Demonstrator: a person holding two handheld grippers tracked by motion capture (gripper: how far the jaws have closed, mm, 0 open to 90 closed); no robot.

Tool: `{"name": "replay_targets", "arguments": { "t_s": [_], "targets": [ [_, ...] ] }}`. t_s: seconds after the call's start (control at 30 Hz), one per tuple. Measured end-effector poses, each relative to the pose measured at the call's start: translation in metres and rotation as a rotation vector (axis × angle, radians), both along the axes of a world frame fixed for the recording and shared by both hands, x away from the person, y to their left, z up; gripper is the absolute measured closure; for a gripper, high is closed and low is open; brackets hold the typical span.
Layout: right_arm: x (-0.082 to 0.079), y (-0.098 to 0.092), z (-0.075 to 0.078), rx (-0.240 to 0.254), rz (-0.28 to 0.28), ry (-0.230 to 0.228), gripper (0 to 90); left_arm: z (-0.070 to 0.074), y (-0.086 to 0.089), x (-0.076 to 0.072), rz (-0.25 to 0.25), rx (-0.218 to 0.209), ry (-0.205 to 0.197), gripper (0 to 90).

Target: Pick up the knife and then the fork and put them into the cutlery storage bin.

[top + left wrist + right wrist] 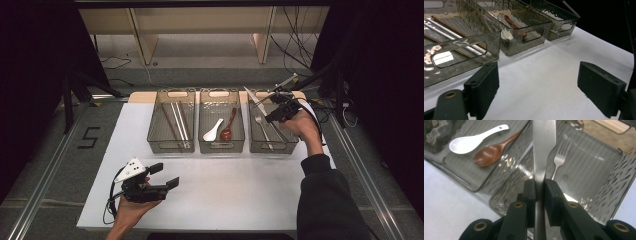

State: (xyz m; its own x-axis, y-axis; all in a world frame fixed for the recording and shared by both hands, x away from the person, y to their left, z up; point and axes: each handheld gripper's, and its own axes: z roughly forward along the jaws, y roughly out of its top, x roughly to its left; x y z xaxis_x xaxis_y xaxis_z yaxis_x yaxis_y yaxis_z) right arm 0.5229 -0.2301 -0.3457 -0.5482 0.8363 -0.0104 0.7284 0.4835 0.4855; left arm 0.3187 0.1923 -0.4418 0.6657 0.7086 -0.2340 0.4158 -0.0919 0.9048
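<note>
My right gripper (539,192) has its two black jaws clamped on a table knife (543,150); the flat steel blade runs straight out ahead of the jaws, and the handle passes back between them toward my hand. In the high view I see that gripper (278,107) held above the rightmost of three clear smoky bins, with the knife (256,100) slanting up and away from it toward the middle bin's far corner.

Directly beneath the blade lies the right bin (599,182), and in it, just to the right of the blade, a steel fork (560,157) lies flat on the ribbed floor, tines pointing away from the jaws. Off to the left of the jaws sits the middle bin (459,177), holding a white ceramic soup spoon (471,141) and a brown wooden spoon (491,153) side by side, nearly touching.

My left gripper (162,176) sits well apart from all this, low over the white tabletop (230,190), its jaws spread wide with nothing between them. Ahead of it and to its left stands the left bin (461,47), with chopsticks (454,37) in white and brown lying lengthwise in it.
</note>
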Motion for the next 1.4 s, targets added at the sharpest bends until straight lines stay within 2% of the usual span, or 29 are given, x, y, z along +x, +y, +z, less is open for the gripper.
{"name": "replay_targets", "arguments": {
  "t_s": [0.53,0.9,1.4],
  "targets": [
    [0.015,-0.004,-0.008,-0.010,-0.048,0.003,80.5,0.000,0.001,0.001,-0.002,-0.002,0.002,17.1],
    [0.018,-0.005,-0.011,-0.028,-0.068,-0.008,80.5,0.000,0.001,0.000,-0.003,-0.003,0.000,17.2],
    [0.017,-0.008,-0.029,-0.043,-0.087,-0.008,80.4,0.000,0.000,0.000,-0.003,-0.006,0.000,17.2]
  ]
}}
